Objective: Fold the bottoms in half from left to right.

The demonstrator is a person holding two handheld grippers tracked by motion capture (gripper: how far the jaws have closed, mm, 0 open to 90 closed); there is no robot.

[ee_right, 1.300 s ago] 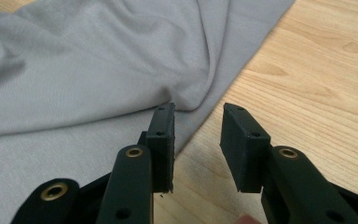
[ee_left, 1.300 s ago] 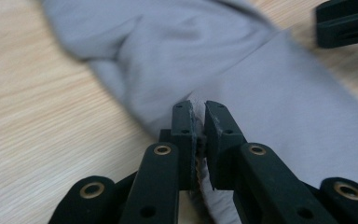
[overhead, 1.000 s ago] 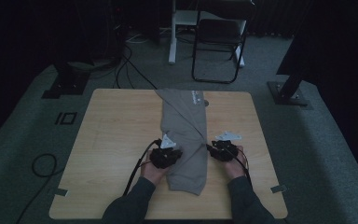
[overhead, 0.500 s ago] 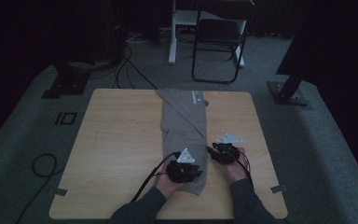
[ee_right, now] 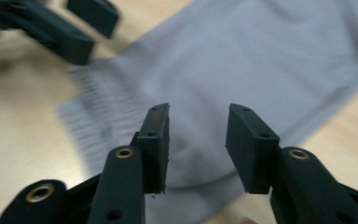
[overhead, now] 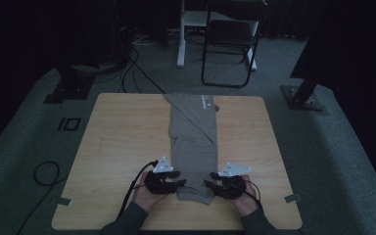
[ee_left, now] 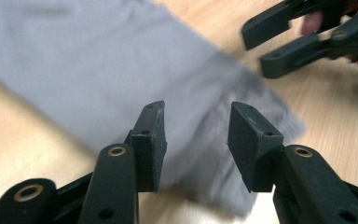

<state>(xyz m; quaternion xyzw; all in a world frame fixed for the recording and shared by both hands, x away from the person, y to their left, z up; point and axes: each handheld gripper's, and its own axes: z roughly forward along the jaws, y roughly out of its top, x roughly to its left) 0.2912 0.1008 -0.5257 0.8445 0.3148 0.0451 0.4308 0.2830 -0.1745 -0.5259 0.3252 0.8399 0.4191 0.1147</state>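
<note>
Grey folded garment [overhead: 194,142] on wooden table [overhead: 122,142]; left gripper [overhead: 176,183] and right gripper [overhead: 214,185] just opened wide, moved to its near corners; empty; next fold pending.

You won't find any text you can read here. The grey garment [overhead: 194,142] carries a small pale label [overhead: 206,102] near the tabletop's [overhead: 122,137] far edge, but its print is too small and dim to make out. Nothing else bears letters, numbers or signs.
</note>
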